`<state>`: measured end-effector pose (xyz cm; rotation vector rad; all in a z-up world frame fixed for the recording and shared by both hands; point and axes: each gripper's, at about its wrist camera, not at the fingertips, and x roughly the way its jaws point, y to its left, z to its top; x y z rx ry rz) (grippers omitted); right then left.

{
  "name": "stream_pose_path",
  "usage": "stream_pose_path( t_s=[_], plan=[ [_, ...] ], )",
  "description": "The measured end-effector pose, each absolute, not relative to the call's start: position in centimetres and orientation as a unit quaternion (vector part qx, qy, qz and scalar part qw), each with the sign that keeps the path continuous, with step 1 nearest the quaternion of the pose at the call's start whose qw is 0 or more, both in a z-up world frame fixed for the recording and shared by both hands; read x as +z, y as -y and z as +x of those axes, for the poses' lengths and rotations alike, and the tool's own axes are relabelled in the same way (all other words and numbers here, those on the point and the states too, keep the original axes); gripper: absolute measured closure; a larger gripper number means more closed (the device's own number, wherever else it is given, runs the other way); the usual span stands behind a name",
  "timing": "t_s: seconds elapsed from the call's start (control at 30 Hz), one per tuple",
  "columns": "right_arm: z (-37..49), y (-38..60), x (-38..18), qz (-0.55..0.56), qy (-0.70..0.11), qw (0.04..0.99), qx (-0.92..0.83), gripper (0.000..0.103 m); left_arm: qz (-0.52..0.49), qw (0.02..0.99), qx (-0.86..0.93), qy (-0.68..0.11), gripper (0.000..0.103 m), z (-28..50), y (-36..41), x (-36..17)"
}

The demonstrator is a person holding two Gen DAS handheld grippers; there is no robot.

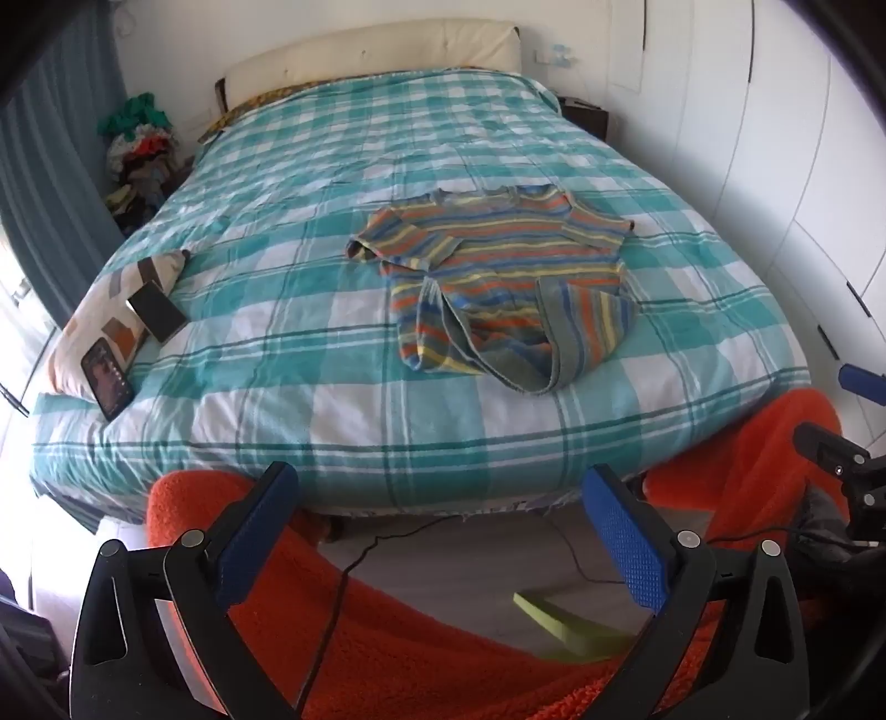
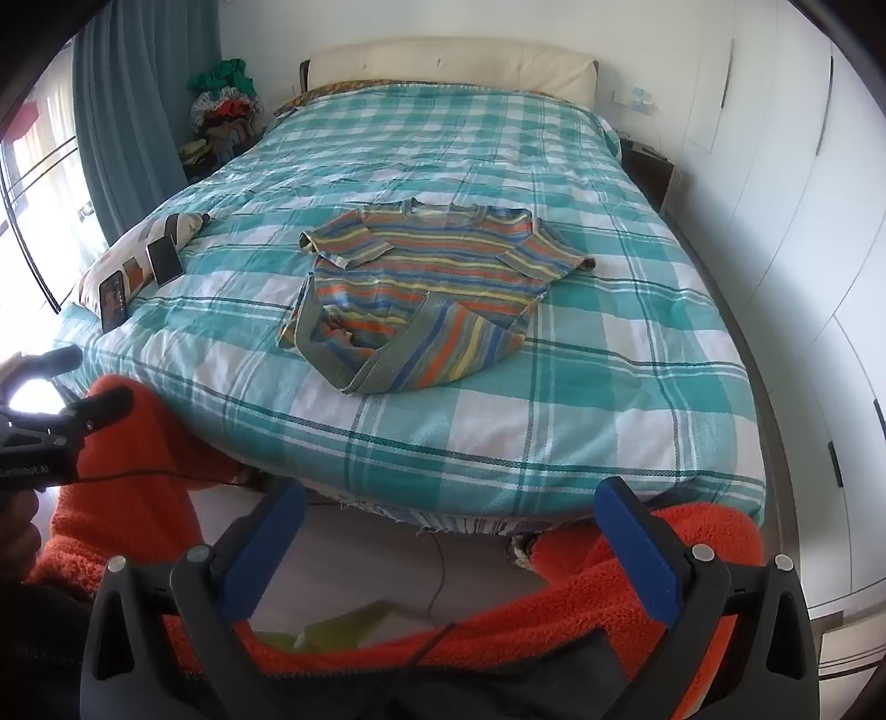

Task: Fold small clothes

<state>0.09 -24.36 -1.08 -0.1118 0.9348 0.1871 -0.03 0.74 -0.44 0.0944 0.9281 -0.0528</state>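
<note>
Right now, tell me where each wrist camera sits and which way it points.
Left wrist: behind the open left hand-held gripper, off the bed's foot, facing the headboard; striped shirt lies right of centre; the right gripper shows at the right edge.
Right wrist: behind the open right hand-held gripper, further right, same heading; the left gripper shows at the left edge.
Shared: plaid bedspread, shirt, two phones on a pillow, orange fleece below.

place: home bedroom | evidence: bed [image 1: 266,354], headboard [image 1: 376,50], curtain [image 2: 127,94], wardrobe doors [image 2: 775,166]
</note>
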Motion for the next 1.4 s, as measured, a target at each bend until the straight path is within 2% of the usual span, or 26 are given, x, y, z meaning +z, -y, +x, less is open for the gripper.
stream_pose_path(
  t_s=[1.4],
  plan=[
    [2.7,23.8,-2.6,-0.055,-0.477,0.872,0.091,0.0,0.034,0.873,-0.022,-0.485,0.001,2.5,-1.0,-2.8]
  ],
)
